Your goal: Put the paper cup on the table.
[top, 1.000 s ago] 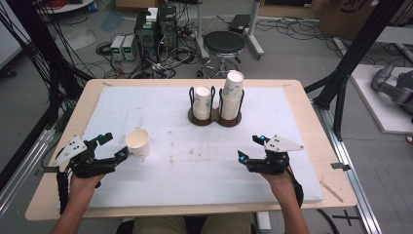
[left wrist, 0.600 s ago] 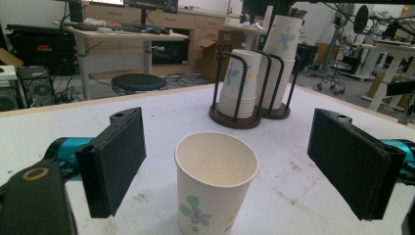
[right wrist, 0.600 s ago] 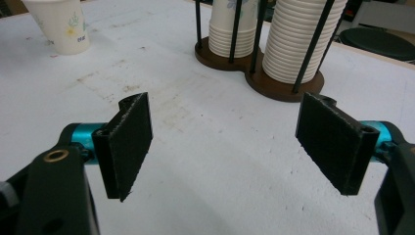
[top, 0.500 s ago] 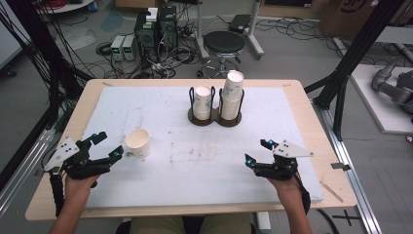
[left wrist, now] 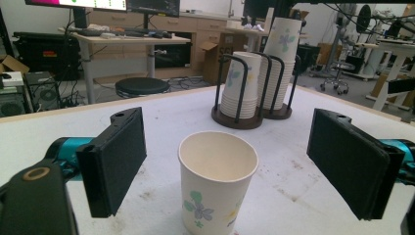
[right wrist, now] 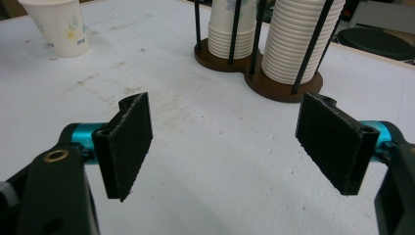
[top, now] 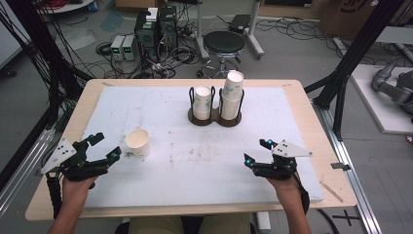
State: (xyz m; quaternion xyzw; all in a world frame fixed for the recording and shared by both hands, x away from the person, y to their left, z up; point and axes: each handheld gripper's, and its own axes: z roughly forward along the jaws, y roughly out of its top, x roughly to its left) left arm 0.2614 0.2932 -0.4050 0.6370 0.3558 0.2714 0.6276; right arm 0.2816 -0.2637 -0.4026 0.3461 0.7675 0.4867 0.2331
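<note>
Left gripper point(top: 103, 147) withdrawn; one cup point(top: 137, 142).

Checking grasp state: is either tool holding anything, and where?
Nothing held. Left tool open, apart from the paper cup; right tool open over bare table.

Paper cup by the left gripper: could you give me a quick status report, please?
Left gripper open, fingers clear of the paper cup. Cup upright on the table. Right gripper open, holding nothing. Nothing in the way.
</note>
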